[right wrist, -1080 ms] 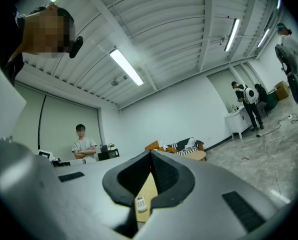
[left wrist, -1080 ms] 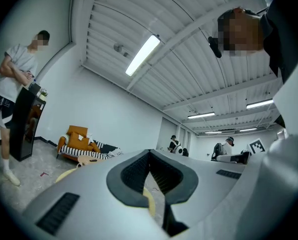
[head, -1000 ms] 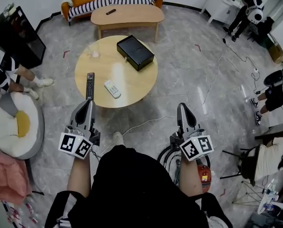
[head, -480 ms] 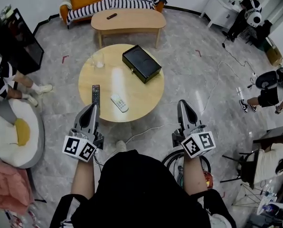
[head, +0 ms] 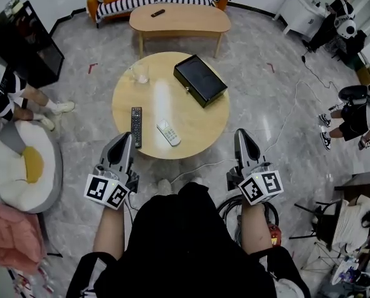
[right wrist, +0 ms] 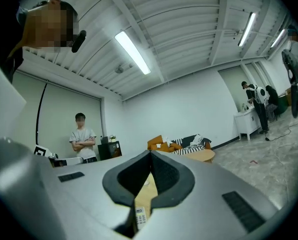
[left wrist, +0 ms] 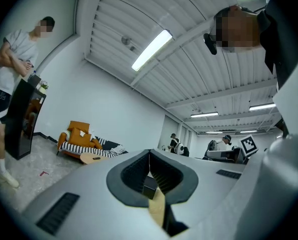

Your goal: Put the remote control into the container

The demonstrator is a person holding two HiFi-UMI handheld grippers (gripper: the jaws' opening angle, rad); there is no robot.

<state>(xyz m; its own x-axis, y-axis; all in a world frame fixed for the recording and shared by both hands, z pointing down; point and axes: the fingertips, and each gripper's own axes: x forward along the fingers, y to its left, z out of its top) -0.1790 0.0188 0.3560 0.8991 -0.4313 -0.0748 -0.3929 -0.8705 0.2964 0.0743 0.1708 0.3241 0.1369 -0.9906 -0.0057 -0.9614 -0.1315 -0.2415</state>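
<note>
The round counter (head: 191, 126) is pale wood, smooth, with a soft streak of glare down its top. On it, the container (head: 200, 81) is a black box with a smooth, faintly glossy lid; whether it is metal or plastic cannot be told. The black remote control (head: 136, 126) looks like matt plastic. The white remote control (head: 168, 132) beside it looks like smooth pale plastic. A clear glass (head: 139, 73) stands near the counter's far edge. Around the counter the floor (head: 266, 104) is grey, marbled and polished. The left claw (head: 128, 135) and right claw (head: 239, 132) have smooth matt grey plastic shells, with black ribbed pads (left wrist: 162, 174) inside.
</note>
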